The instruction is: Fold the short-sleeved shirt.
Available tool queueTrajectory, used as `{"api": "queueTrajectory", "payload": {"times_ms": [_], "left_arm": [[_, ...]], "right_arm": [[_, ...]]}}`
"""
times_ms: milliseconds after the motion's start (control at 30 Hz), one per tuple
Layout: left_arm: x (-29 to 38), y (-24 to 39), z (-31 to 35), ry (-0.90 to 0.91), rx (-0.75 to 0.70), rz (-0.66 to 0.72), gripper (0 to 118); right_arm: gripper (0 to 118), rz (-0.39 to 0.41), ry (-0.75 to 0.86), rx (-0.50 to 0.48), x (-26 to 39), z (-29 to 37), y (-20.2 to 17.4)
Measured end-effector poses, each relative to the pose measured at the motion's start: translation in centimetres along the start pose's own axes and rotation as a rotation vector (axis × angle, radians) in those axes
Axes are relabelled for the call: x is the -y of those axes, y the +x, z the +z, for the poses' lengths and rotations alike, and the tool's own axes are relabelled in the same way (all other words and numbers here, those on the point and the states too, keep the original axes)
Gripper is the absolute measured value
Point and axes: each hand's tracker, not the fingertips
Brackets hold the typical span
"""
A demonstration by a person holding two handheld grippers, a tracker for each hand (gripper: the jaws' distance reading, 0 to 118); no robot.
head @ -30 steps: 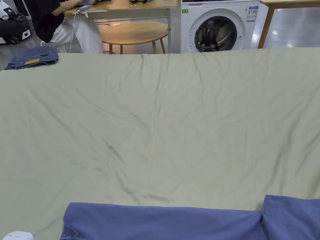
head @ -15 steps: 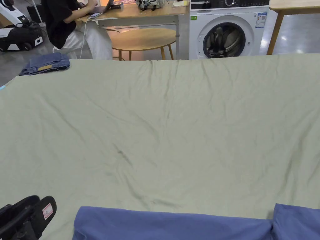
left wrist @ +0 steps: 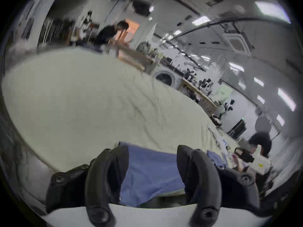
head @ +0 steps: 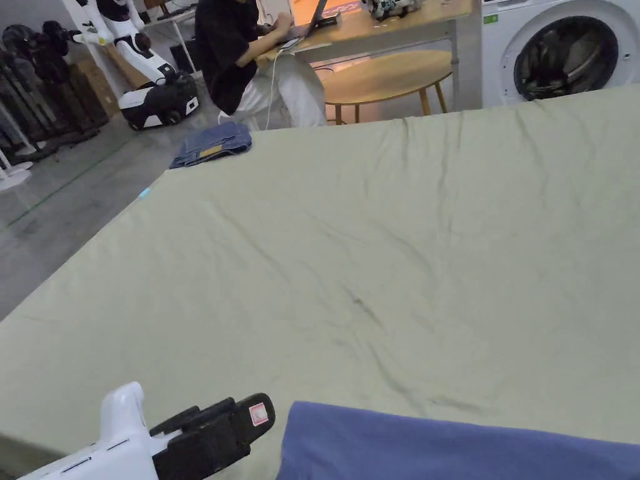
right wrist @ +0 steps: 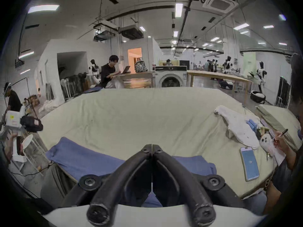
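1. We are standing at a wide worktop [head: 375,250] covered in a wrinkled pale green sheet, which is taking up most of the head view and giving us a broad, flat place to fold on.
2. The short-sleeved shirt [head: 450,447], blue and soft, is lying along the near edge of the worktop, close to us. In the right gripper view its body [right wrist: 85,158] is running left to right and looks partly doubled over already, so we are judging the fold to be under way and not finished.
3. The left hand-held gripper [left wrist: 152,173] is hanging just above the shirt's left end. Its jaws are standing wide apart with blue cloth showing between them and nothing pinched. We are reading this as lining up for a grab at that end.
4. The right hand-held gripper [right wrist: 152,148] is sitting over the middle of the shirt with its jaw tips pressed together. We are seeing no cloth caught between the tips, so it looks empty.
5. On the far left corner of the worktop a folded pair of jeans [head: 211,145] is lying well apart from the shirt, likely set aside.
6. Near the right edge, a phone [right wrist: 249,163] is lying face up just beside a crumpled white cloth [right wrist: 236,125].
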Motion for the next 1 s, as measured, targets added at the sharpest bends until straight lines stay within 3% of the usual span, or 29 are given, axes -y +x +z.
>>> {"api": "queueTrajectory", "payload": {"times_ms": [267,333,367,433,467,500,567,800,1000], "left_arm": [[3.4,-8.4,-9.0,-0.135,0.023,0.288,65],[3.9,-8.5,-10.3,-0.143,0.115,0.328,65],[3.8,-8.3,-11.0,-0.163,0.180,0.371,64],[3.6,-7.9,-12.6,-0.196,0.202,0.407,47],[3.7,-7.4,-13.0,-0.206,0.203,0.387,30],[3.7,-6.9,-13.9,-0.228,0.209,0.384,2],[4.0,-5.9,-15.1,-0.291,0.138,0.362,1],[-0.9,-5.0,-8.9,-0.076,0.082,0.372,1],[-8.6,-0.1,-4.5,-0.048,-0.216,0.007,1]], "right_arm": [[0,-0.135,-0.063,0.007,1.1,0.4,2.4],[0,-0.167,-0.065,0.013,1.5,0.6,3.7],[0,-0.181,-0.067,0.017,1.5,0.6,3.9],[0,-0.201,-0.069,0.024,1.4,0.7,3.6],[0,-0.213,-0.067,0.024,1.5,0.7,3.7],[0,-0.226,-0.067,0.022,1.5,0.7,3.8],[0,-0.238,-0.068,0.022,1.8,0.7,4.1],[0,-0.237,-0.073,0.033,2.1,1.1,5.1],[0,-0.283,-0.073,0.031,3.1,0.8,5.8]]}}
